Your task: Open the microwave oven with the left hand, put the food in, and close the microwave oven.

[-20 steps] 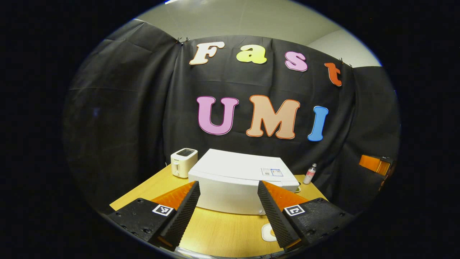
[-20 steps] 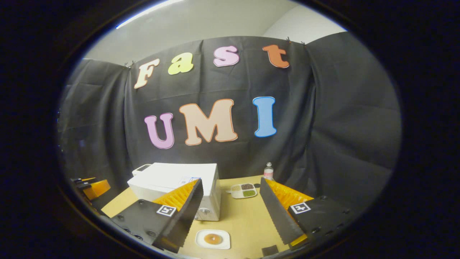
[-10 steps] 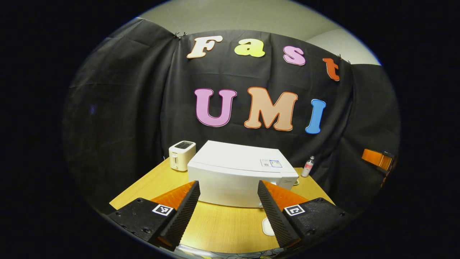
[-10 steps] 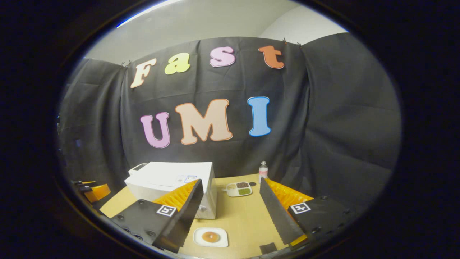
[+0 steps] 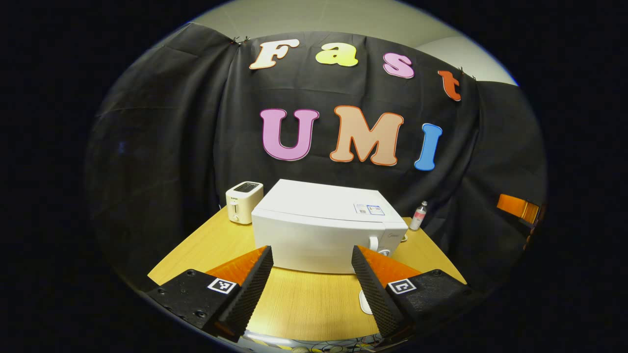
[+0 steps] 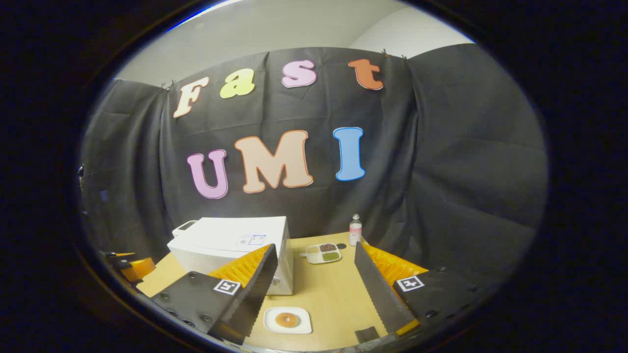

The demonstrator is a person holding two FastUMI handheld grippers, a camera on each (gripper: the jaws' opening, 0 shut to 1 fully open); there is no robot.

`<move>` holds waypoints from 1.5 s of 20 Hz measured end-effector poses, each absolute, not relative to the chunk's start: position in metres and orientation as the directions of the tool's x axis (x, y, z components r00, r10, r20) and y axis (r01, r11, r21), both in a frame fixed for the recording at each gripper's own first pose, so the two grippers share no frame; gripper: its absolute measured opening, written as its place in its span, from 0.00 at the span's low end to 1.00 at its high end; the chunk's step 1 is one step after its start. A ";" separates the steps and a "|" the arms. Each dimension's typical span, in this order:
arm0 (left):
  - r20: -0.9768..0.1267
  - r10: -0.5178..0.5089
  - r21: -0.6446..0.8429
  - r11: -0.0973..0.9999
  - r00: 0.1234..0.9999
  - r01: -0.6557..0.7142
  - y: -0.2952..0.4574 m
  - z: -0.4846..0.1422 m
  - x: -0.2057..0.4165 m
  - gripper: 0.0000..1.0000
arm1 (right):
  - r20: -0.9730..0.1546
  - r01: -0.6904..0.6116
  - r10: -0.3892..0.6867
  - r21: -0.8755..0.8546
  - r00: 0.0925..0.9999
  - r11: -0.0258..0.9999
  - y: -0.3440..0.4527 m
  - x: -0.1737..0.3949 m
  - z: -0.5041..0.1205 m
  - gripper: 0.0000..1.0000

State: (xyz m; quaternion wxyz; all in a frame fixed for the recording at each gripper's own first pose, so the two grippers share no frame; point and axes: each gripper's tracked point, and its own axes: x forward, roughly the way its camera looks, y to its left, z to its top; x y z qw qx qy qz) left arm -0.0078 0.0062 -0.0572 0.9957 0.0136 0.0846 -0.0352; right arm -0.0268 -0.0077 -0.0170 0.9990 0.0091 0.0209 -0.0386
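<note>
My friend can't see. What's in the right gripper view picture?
The right gripper, open and holding nothing, hangs above a wooden table with a brown round food on a white plate just below it. A closed white microwave oven sits to the left, a divided snack tray and small bottle farther back.

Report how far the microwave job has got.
Done: nothing yet. The microwave sits shut on the table. In hand: nothing; the left tool and right tool both hang open, short of the oven. Left: open the door with the left tool, move the food, lying on its white plate, inside, then close up.
</note>
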 end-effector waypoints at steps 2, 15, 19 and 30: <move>-0.210 -0.086 0.022 0.995 0.974 0.093 0.000 -0.072 -0.004 0.96 | -0.052 0.089 -0.087 0.023 0.995 0.996 -0.011 -0.029 -0.022 0.92; -0.430 -0.268 0.057 0.945 0.862 0.322 -0.074 -0.174 0.039 0.97 | -0.124 0.208 -0.201 0.044 0.972 0.977 -0.040 -0.051 -0.065 0.92; -0.483 -0.286 0.071 0.929 0.828 0.362 -0.095 -0.203 0.063 0.97 | -0.126 0.255 -0.247 0.050 0.961 0.966 -0.054 -0.057 -0.072 0.92; -0.567 -0.229 0.099 0.935 0.791 0.341 -0.118 -0.274 0.141 0.96 | -0.143 0.366 -0.355 0.052 0.924 0.929 -0.089 -0.064 -0.088 0.99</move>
